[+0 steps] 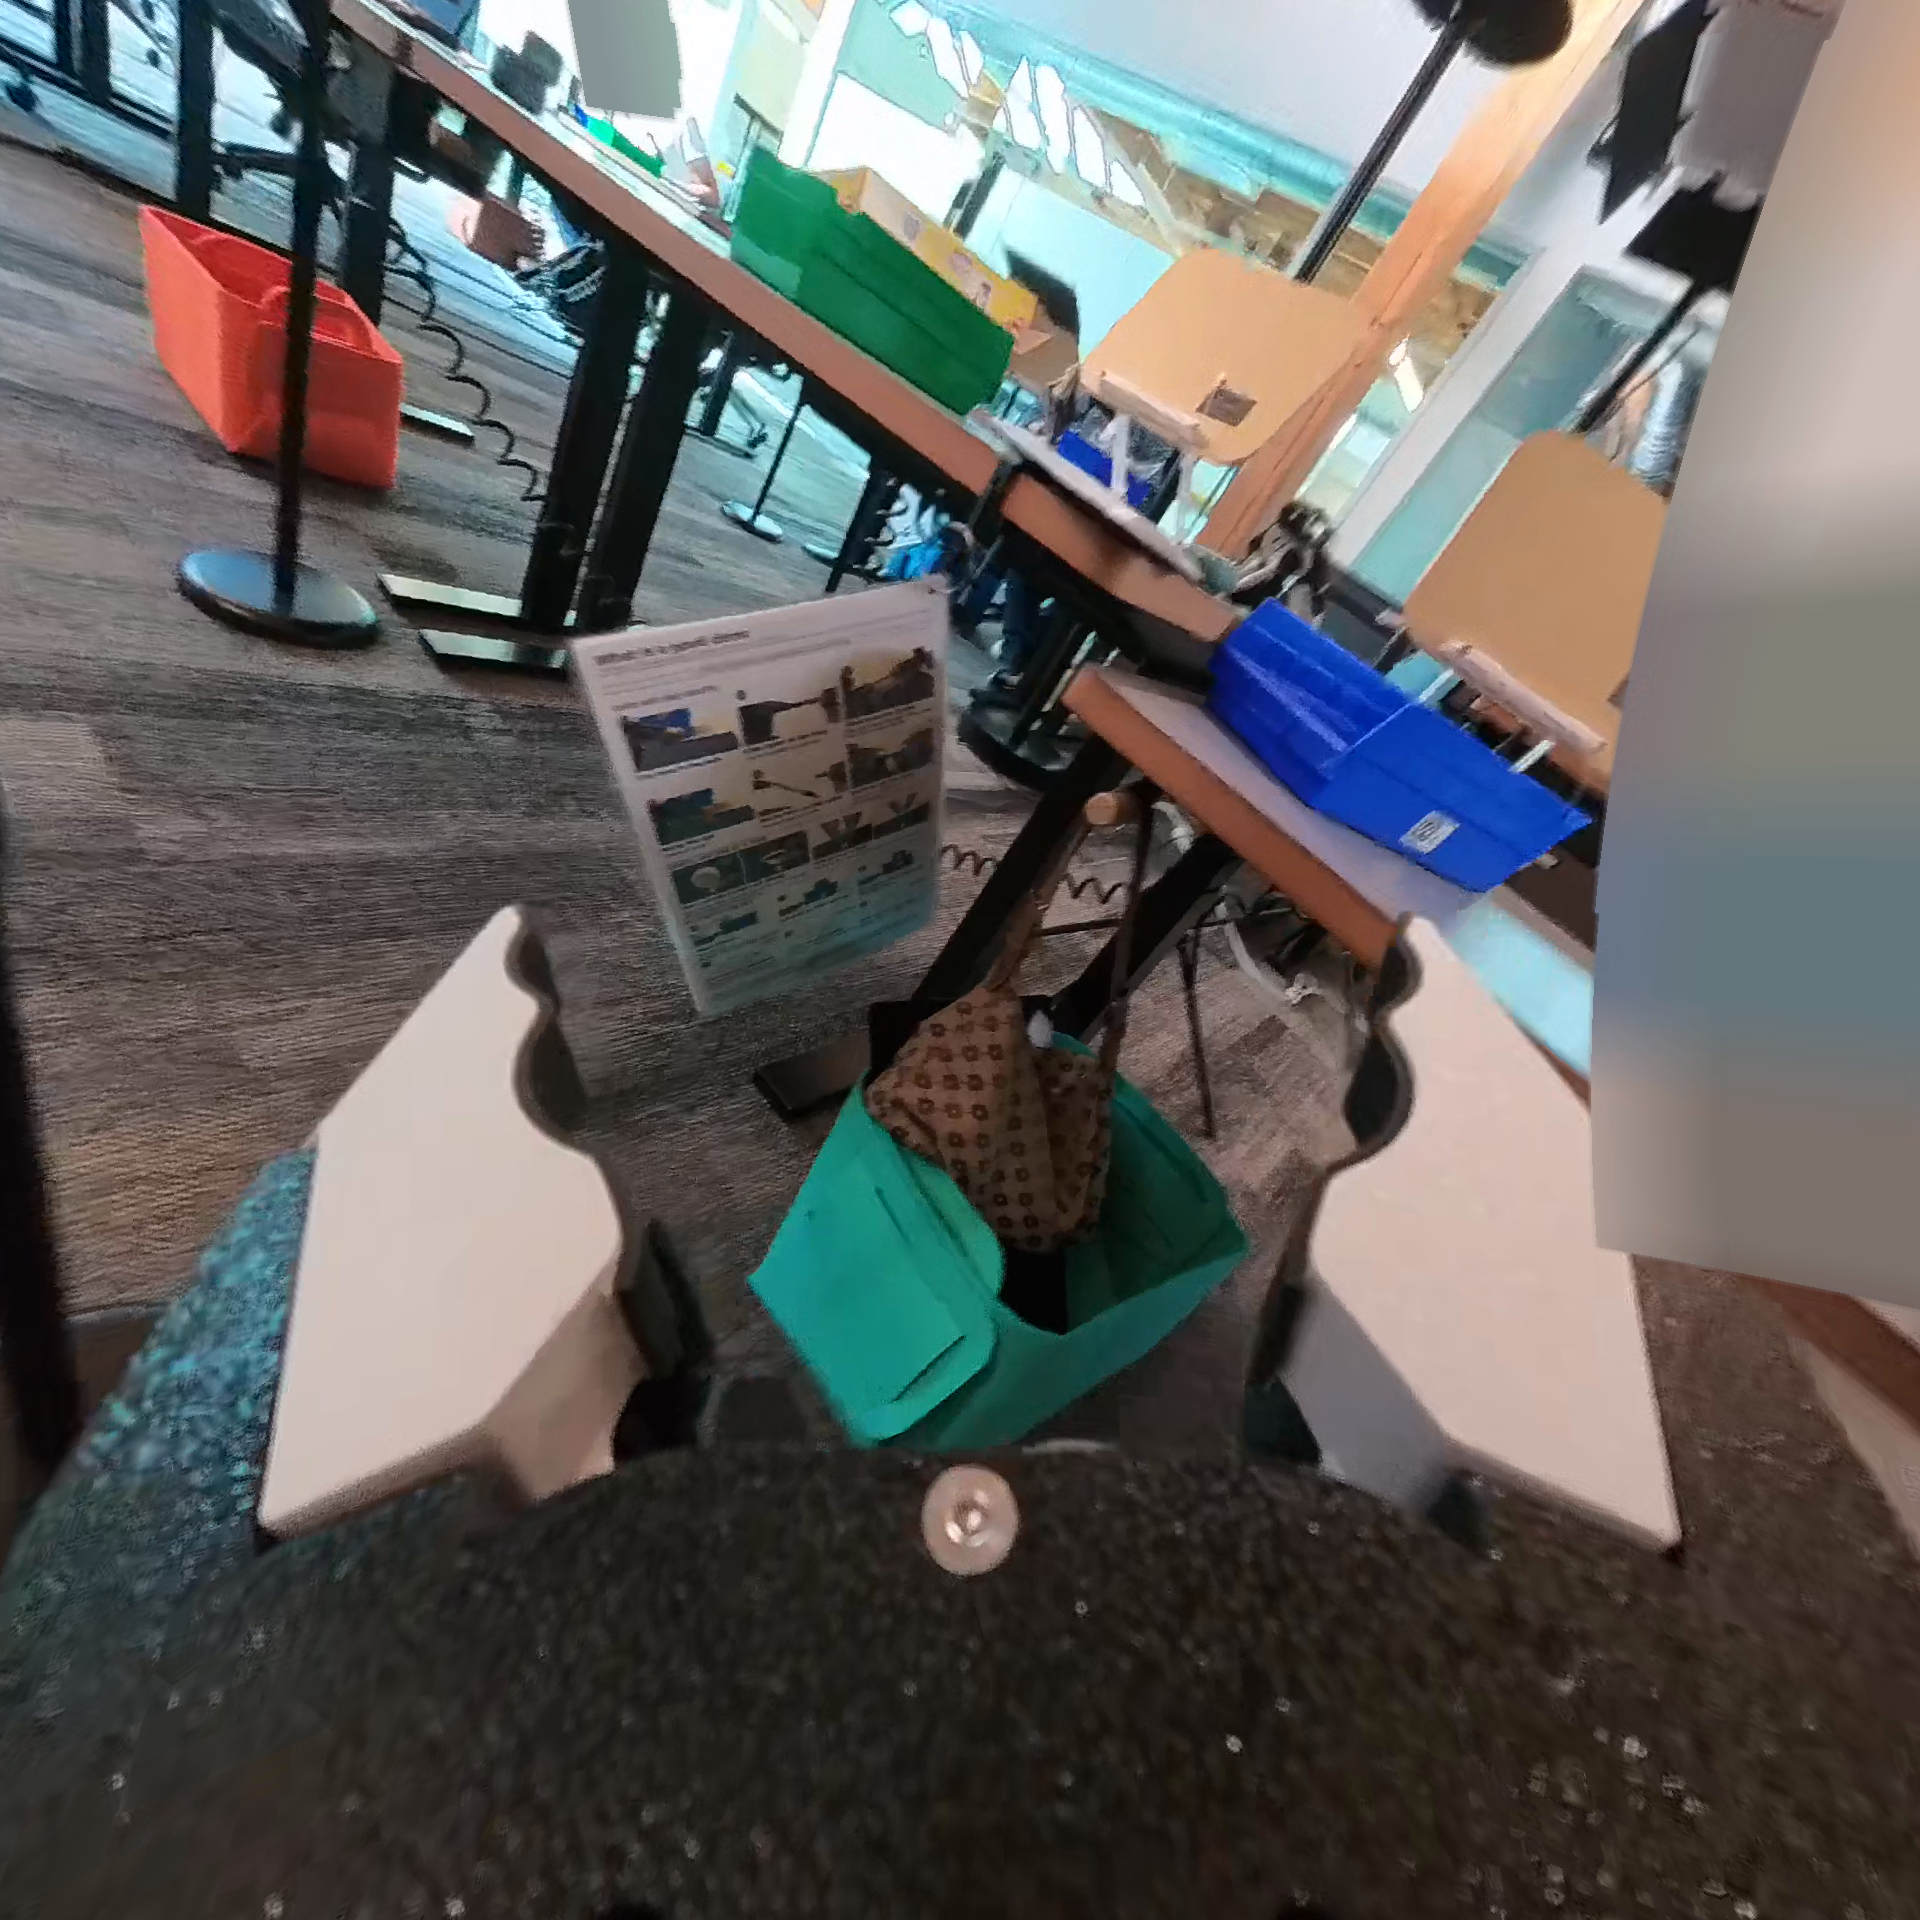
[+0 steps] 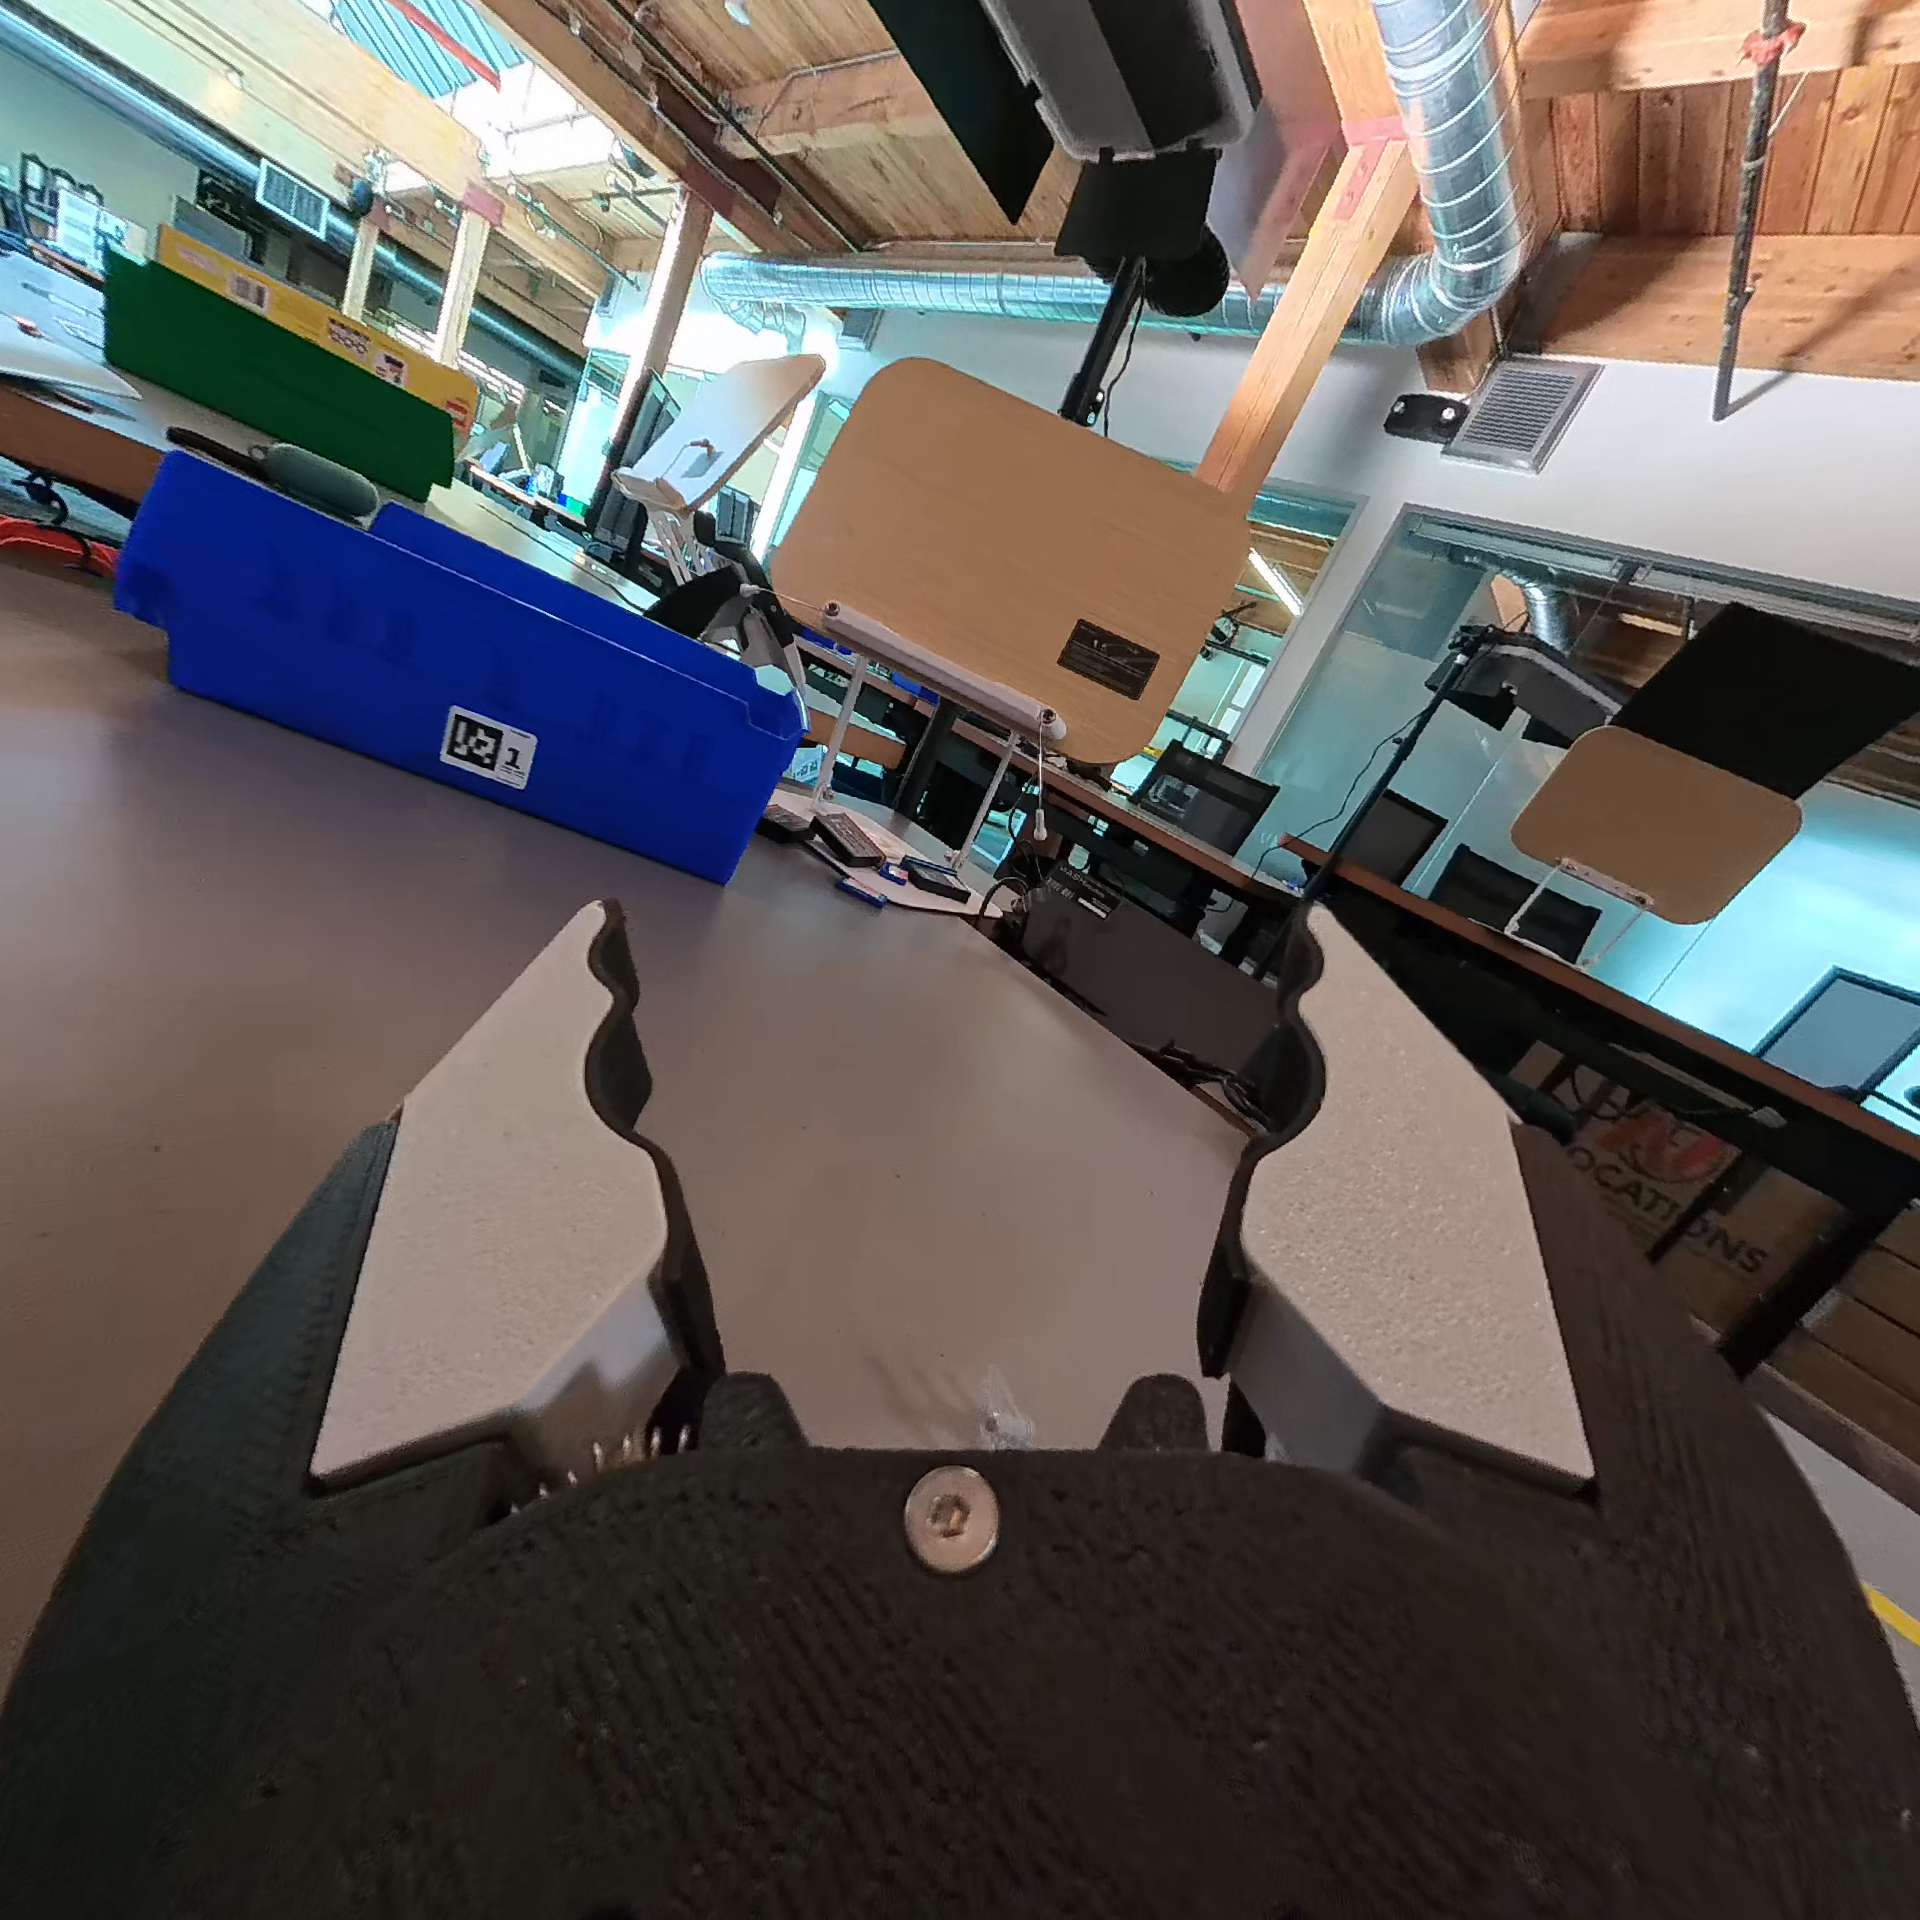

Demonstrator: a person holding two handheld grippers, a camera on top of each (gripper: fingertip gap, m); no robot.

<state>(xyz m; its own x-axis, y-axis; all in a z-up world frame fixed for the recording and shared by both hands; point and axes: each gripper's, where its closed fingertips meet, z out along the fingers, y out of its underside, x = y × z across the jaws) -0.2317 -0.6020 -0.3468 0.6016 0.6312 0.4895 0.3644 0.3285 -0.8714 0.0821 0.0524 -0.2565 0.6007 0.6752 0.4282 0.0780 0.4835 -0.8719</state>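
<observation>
- While you hold your left gripper (image 1: 961,1049) above the carpet, its jaws stand wide apart and grip nothing; the left wrist view is tilted and blurred.
- Nearest beyond its fingers sits a teal fabric bin (image 1: 925,1320) on the carpeted floor (image 1: 208,935), with a brown patterned bag (image 1: 997,1122) hanging into it.
- Just past the bin a printed sheet with photos (image 1: 774,800) stands upright on the floor, beside a black table leg.
- Farther off, an orange fabric bin (image 1: 265,348) sits on the carpet under the long table.
- Your right gripper (image 2: 951,1023) hovers low over a grey tabletop (image 2: 260,987), jaws likewise spread and empty.
- Ahead and to its left a blue plastic bin (image 2: 416,644) with a white coded sticker rests on that tabletop, well apart from the fingers.
- Behind the bin a wooden book stand (image 2: 997,540) leans back, with small dark items at its foot.
- Beyond lies a green bin (image 2: 270,374).
</observation>
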